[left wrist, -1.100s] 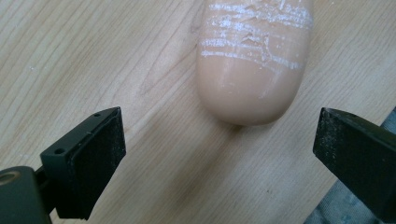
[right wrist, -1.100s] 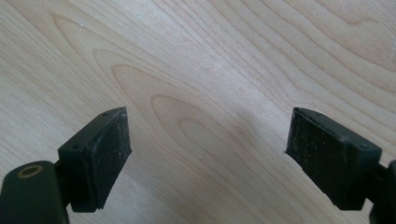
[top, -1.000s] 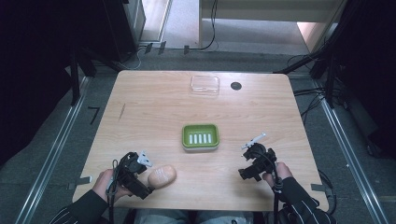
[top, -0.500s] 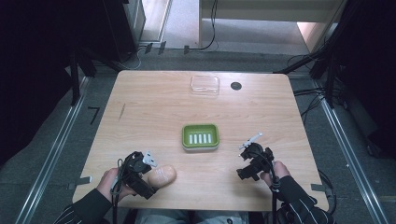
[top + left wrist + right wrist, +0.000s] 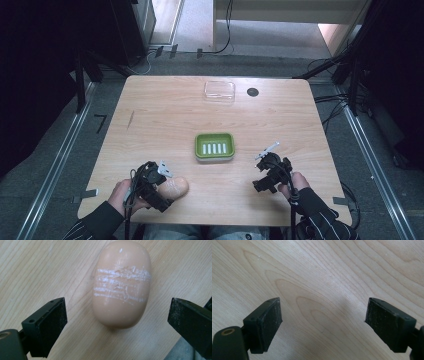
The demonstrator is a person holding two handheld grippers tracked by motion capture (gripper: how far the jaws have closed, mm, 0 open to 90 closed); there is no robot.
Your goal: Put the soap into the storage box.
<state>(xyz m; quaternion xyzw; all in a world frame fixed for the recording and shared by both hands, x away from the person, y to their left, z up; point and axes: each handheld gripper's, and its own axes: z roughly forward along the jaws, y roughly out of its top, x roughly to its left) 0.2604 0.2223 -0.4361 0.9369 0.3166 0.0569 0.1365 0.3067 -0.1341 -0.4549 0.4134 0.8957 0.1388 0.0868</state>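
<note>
Left claw (image 5: 117,322) spread wide astride the soap bar (image 5: 122,283), right claw (image 5: 323,322) likewise agape over bare table (image 5: 332,270).

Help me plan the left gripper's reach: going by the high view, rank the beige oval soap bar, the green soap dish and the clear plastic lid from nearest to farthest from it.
1. Beige oval soap bar: right beside the left gripper, near edge.
2. Green soap dish: table centre.
3. Clear plastic lid: far edge.

The soap (image 5: 122,285) is peach-beige, streaked with whitish scratch lines. The dish (image 5: 215,146) is green with pale slots. The bench (image 5: 165,110) shows light wood grain.
</note>
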